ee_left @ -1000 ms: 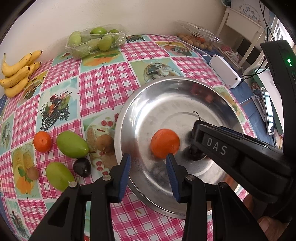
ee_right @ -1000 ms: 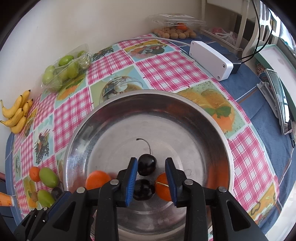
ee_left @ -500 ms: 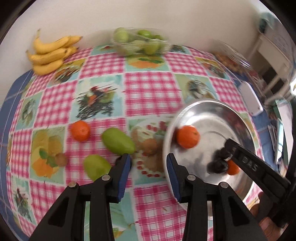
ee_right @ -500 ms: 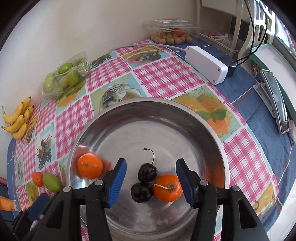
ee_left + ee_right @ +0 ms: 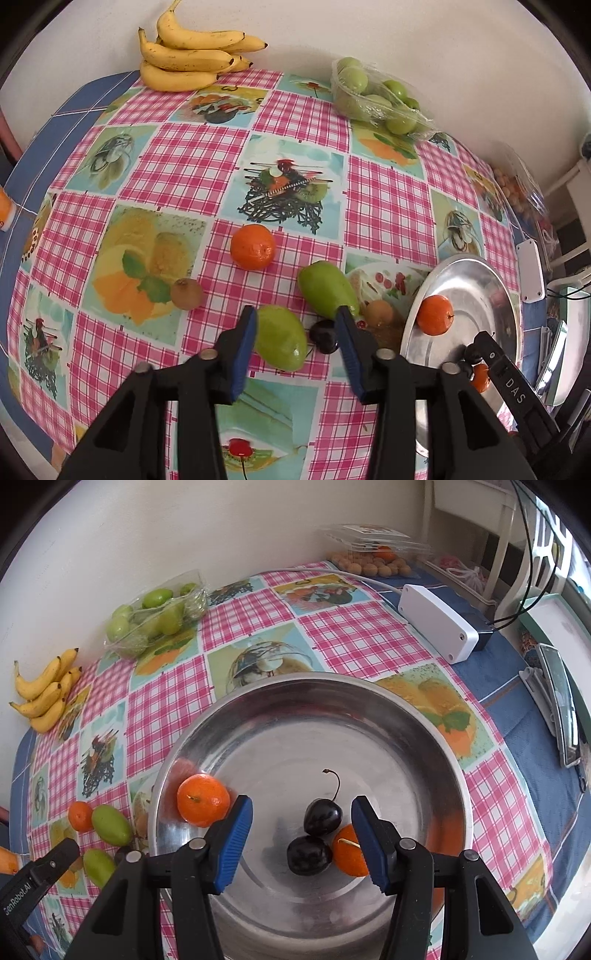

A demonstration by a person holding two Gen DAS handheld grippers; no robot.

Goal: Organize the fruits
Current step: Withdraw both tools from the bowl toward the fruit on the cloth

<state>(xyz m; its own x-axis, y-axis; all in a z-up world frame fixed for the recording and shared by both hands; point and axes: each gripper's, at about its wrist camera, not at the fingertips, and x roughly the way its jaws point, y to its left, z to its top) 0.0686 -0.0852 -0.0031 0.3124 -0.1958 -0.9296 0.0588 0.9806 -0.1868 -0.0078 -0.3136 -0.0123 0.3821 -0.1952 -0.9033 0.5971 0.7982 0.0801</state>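
A steel bowl (image 5: 369, 709) holds two dark cherries (image 5: 322, 815), an orange (image 5: 202, 799) at its left wall and a second orange (image 5: 347, 854). My right gripper (image 5: 301, 840) is open and empty above the cherries. My left gripper (image 5: 295, 349) is open and empty over loose fruit left of the bowl (image 5: 491, 273): a green mango (image 5: 281, 338) and a dark cherry (image 5: 323, 336) lie between its fingers. A second green mango (image 5: 327, 291), an orange (image 5: 253, 246), and two kiwis (image 5: 186, 293) lie nearby.
Bananas (image 5: 188, 55) and a pack of green fruit (image 5: 376, 96) lie at the wall. A white box (image 5: 437, 627) with cables, a nut tray (image 5: 369, 559) and a phone (image 5: 559, 709) are right of the bowl.
My left gripper has swung left from the bowl to the loose fruit on the cloth. My right gripper has opened wide and drawn back from the cherry, which rests in the bowl.
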